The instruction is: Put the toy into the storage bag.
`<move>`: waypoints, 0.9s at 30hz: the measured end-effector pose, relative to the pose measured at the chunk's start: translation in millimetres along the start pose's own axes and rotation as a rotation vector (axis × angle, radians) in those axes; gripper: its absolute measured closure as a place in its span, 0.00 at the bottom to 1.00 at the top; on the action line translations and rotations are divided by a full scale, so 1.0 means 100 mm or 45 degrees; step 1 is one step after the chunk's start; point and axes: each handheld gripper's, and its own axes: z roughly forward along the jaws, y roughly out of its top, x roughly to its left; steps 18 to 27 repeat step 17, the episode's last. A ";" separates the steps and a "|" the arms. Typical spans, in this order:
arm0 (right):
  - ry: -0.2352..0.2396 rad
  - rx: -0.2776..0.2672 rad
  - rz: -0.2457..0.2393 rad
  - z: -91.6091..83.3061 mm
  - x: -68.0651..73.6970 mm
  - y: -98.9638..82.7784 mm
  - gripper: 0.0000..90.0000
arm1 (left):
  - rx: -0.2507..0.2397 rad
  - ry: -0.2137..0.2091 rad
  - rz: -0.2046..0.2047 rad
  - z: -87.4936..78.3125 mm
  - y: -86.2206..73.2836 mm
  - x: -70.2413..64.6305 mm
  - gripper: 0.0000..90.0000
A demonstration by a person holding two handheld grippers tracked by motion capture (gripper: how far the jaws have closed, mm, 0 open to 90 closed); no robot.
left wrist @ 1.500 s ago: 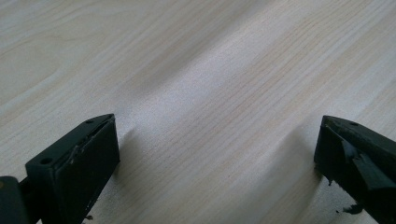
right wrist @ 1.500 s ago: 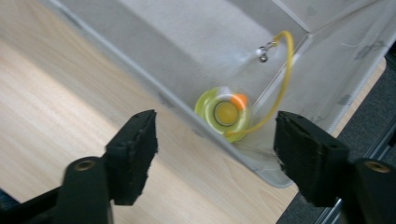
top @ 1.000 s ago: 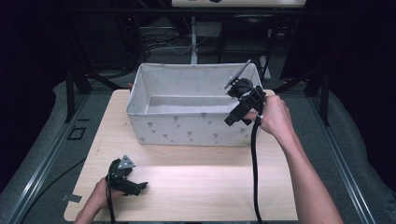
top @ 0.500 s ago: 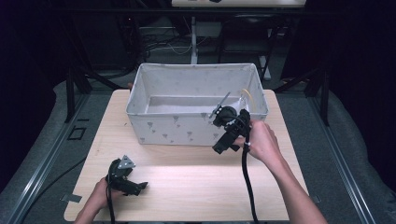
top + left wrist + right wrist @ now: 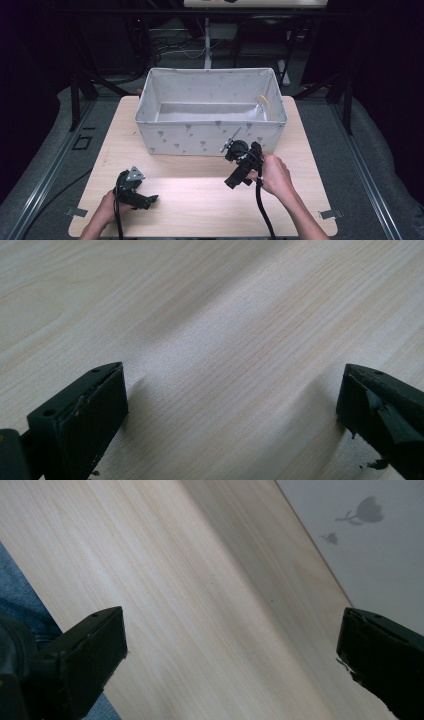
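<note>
A white fabric bin (image 5: 200,136) with small grey prints stands at the back of the light wooden table (image 5: 200,200). A thin yellowish band (image 5: 265,106) rests against its inner right wall. My right gripper (image 5: 234,182) is held just in front of the bin's right front corner, jaws wide open and empty, pointing down at the tabletop. In the right gripper view the bin's printed wall (image 5: 360,540) fills the upper right. My left gripper (image 5: 150,199) rests near the table's front left, open, with bare wood (image 5: 225,360) between its jaws.
Dark frame legs (image 5: 80,90) and cables (image 5: 190,45) stand behind the table. Grey carpet (image 5: 35,165) surrounds it. A cable (image 5: 262,210) trails from the right gripper toward the front edge.
My right gripper has come out from above the bin's right end and down toward me, now low in front of the bin. The left gripper has stayed put.
</note>
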 end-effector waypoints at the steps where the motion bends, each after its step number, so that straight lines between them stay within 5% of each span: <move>1: 0.000 0.000 0.000 0.00 0.00 0.00 0.00 | 0.000 0.000 0.000 0.00 0.00 0.00 0.00; 17: 0.047 0.031 0.050 0.29 0.00 -0.25 0.00 | 0.000 0.004 -0.003 0.00 0.00 -0.01 0.00; 27: 0.047 0.031 0.050 0.29 0.00 -0.25 0.00 | 0.000 0.004 -0.003 0.00 0.00 -0.01 0.00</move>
